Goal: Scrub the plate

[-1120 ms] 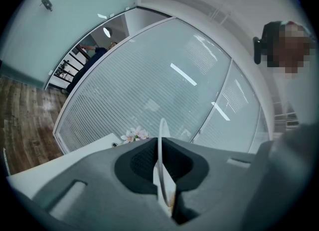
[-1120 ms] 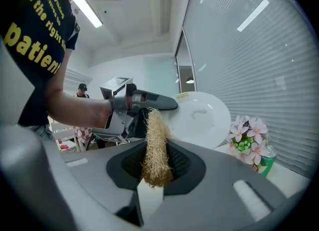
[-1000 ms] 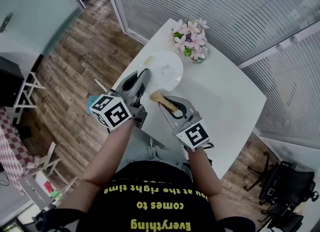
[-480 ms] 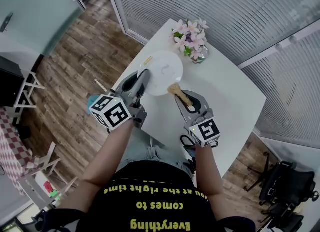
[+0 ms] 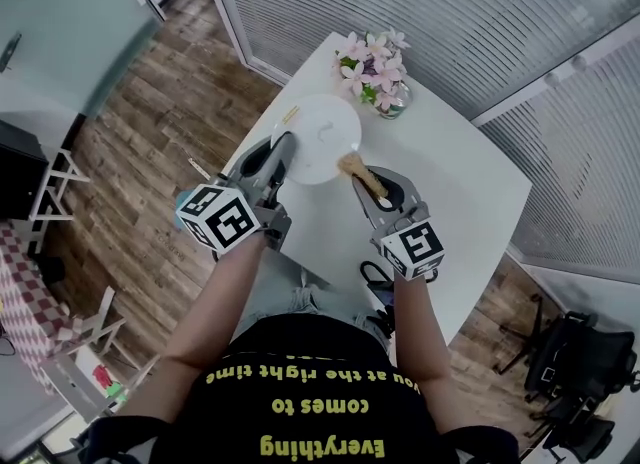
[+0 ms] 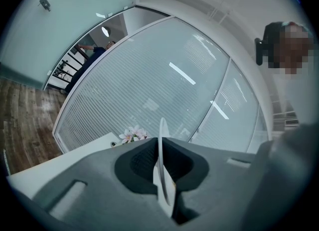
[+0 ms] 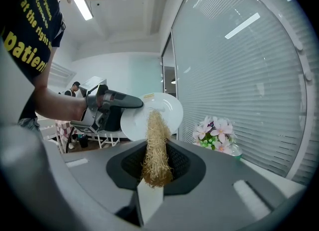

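Note:
A round white plate is held over the white table, gripped at its near rim by my left gripper, which is shut on it. In the left gripper view the plate stands edge-on between the jaws. My right gripper is shut on a tan fibrous scrubber. The scrubber's tip sits at the plate's right edge. In the right gripper view the scrubber points at the plate, with the left gripper clamped on the plate's left rim.
A glass vase of pink flowers stands at the table's far side, just beyond the plate. Glass partitions with blinds rise behind the table. Wooden floor lies to the left, with a folding stand.
My right gripper carried the scrubber from the plate's near side, close to the left gripper, rightward and farther away to its right edge. The left gripper and plate stayed in place.

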Tool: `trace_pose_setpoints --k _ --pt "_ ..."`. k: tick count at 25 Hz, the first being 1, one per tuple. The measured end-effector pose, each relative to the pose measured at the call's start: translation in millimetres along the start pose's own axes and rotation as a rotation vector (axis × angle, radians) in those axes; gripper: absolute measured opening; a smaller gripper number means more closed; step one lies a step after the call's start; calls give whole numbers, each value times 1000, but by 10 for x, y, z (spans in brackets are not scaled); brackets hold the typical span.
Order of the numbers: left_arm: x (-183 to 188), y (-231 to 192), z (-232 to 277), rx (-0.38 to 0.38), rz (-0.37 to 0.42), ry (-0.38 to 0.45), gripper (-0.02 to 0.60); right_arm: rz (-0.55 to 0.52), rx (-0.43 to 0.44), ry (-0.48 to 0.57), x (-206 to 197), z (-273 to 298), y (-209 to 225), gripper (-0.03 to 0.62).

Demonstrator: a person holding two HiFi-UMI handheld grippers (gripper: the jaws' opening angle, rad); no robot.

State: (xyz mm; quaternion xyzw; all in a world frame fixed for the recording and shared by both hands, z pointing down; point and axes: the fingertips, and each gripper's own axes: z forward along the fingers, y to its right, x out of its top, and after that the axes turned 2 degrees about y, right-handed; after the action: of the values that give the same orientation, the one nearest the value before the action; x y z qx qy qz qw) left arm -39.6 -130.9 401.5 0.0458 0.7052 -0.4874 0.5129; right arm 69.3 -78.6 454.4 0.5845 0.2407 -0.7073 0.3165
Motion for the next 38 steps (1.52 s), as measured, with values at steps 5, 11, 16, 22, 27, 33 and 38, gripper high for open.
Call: trace_pose_setpoints --k 5,11,16,22,27,33,38 --pt "-15 67 -19 -3 3 3 20 1 -3 -2 23 -67 79 60" --pt "-84 125 -74 1 -6 4 20 32 3 7 36 -161 129 60" --pt "-142 121 -148 15 -11 1 20 37 6 0 -7 -172 109 60" --pt "-176 93 -253 25 -15 -5 20 36 -13 3 35 -157 116 60" --pt "-178 47 -323 21 -22 -18 20 46 -45 16 93 -157 105 60" --pt "-128 -68 -423 4 -18 -45 20 67 -102 35 178 -146 26 60" --pt "-4 -139 -508 -8 2 -54 20 81 -147 56 283 -155 -79 60"
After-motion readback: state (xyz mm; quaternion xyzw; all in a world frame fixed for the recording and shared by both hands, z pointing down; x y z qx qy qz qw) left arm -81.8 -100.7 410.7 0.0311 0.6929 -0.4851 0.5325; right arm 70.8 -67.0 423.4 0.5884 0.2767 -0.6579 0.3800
